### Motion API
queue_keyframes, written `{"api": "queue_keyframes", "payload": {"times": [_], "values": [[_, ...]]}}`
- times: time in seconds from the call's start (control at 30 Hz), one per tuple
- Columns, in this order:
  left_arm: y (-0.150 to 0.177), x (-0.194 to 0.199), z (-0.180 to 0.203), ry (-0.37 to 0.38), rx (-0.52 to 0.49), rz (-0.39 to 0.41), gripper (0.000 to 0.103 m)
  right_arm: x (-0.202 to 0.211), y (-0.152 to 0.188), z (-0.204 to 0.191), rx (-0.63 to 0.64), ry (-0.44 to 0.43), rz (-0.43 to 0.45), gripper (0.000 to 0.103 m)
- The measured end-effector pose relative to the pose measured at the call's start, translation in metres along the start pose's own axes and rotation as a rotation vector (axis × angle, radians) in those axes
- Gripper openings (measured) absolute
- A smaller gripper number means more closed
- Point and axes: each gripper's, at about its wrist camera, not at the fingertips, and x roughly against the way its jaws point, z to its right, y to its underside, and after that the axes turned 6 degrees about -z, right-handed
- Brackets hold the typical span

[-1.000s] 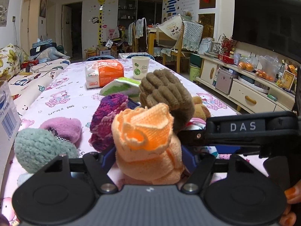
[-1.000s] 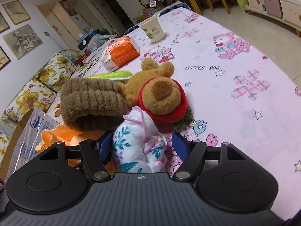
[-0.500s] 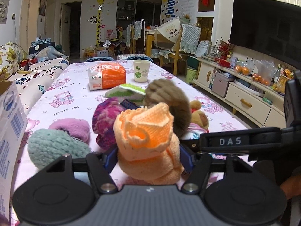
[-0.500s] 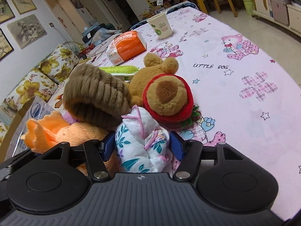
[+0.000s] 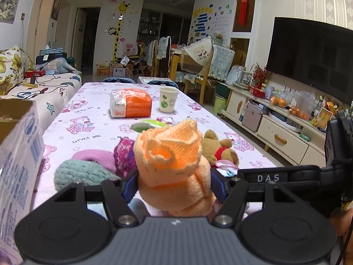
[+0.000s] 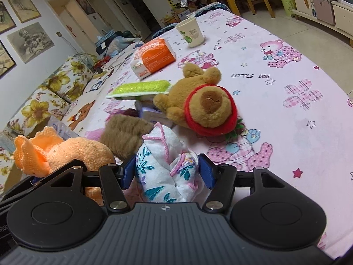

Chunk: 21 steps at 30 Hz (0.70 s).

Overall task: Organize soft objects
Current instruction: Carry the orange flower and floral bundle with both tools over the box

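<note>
Soft bundles fill both grips: the left gripper (image 5: 174,183) pinches a fuzzy peach knit roll (image 5: 174,165) with a ruffled edge, lifted above the table (image 5: 92,110); the right gripper (image 6: 167,172) squeezes a white leaf-print cloth bundle (image 6: 165,170). Beyond lie a ribbed brown plush (image 6: 125,137), a teddy bear (image 6: 203,108) collared in red, then a paper cup (image 6: 190,35).
</note>
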Motion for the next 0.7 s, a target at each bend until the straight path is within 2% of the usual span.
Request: {"api": "queue_keyframes", "payload": {"times": [0.4,0.7], "values": [[-0.003,0.025,-0.017,0.003,0.044,0.068,0.066,0.005,-0.004,-0.015,0.01,-0.026,0.044,0.075],[-0.006,0.042,-0.037,-0.031,0.105,0.128,0.066,0.0,-0.008,-0.028,0.015,-0.084,0.063,0.075]]}}
